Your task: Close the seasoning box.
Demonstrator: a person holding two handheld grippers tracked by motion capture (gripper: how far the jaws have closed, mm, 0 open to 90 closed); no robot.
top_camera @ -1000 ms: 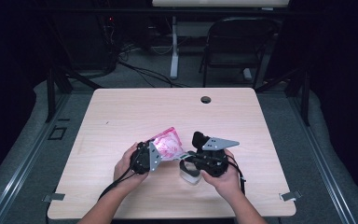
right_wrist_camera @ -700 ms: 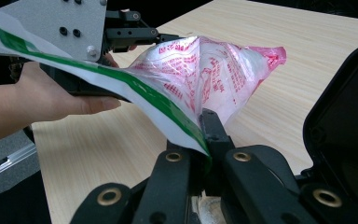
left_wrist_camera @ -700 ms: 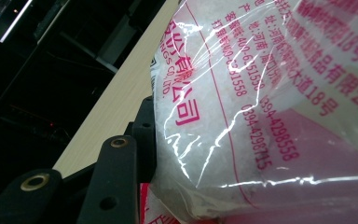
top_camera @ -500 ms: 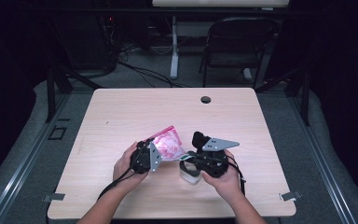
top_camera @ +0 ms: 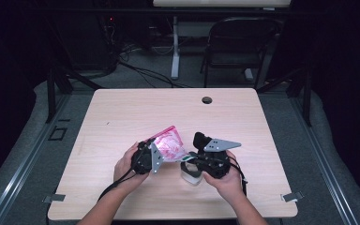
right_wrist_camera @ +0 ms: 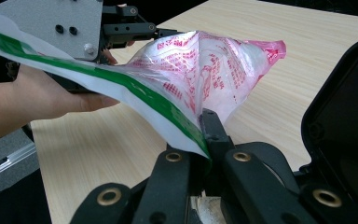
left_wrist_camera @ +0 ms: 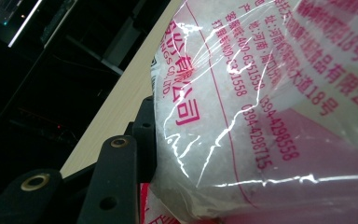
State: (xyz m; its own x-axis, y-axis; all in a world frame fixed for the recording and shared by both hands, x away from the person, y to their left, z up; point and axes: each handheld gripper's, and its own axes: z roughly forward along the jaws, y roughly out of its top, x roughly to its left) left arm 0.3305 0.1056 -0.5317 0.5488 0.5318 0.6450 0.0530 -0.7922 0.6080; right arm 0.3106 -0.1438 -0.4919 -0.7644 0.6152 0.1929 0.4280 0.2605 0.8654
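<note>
Nothing had moved since the earlier frames: both of your hands, both grippers and the bag kept the places they had a second before, above the near middle of the desk [top_camera: 122, 112].

You held the pink-printed plastic bag [top_camera: 169, 146] lifted off the desk between the two grippers. Your left gripper [top_camera: 146, 158] had the bag's bulging body between its jaws, which stood part-way spread around it; in the left gripper view the clear film with pink lettering [left_wrist_camera: 242, 102] lay against the one black jaw in sight, and white contents showed through the film. Your right gripper [right_wrist_camera: 205, 140] had its jaws pressed together on a thin white flap with a green stripe [right_wrist_camera: 135, 91], pinching it at the edge where it met the bag. Whether that flap was the bag's own mouth or a second, flat bag could not be told. A pale, ring-shaped thing [top_camera: 191, 174] sat on the desk under your right hand [top_camera: 225, 180]; what it was could not be told either.

As to progress, both grips were secured and the bag was raised, so the picking-up part looked done. By this reading, the work on the striped edge itself was still ahead: that flap was stretched taut between your hands, with no visible opening or tear in it. The far half of the desk, with its round cable hole [top_camera: 207, 100], carried nothing else.
</note>
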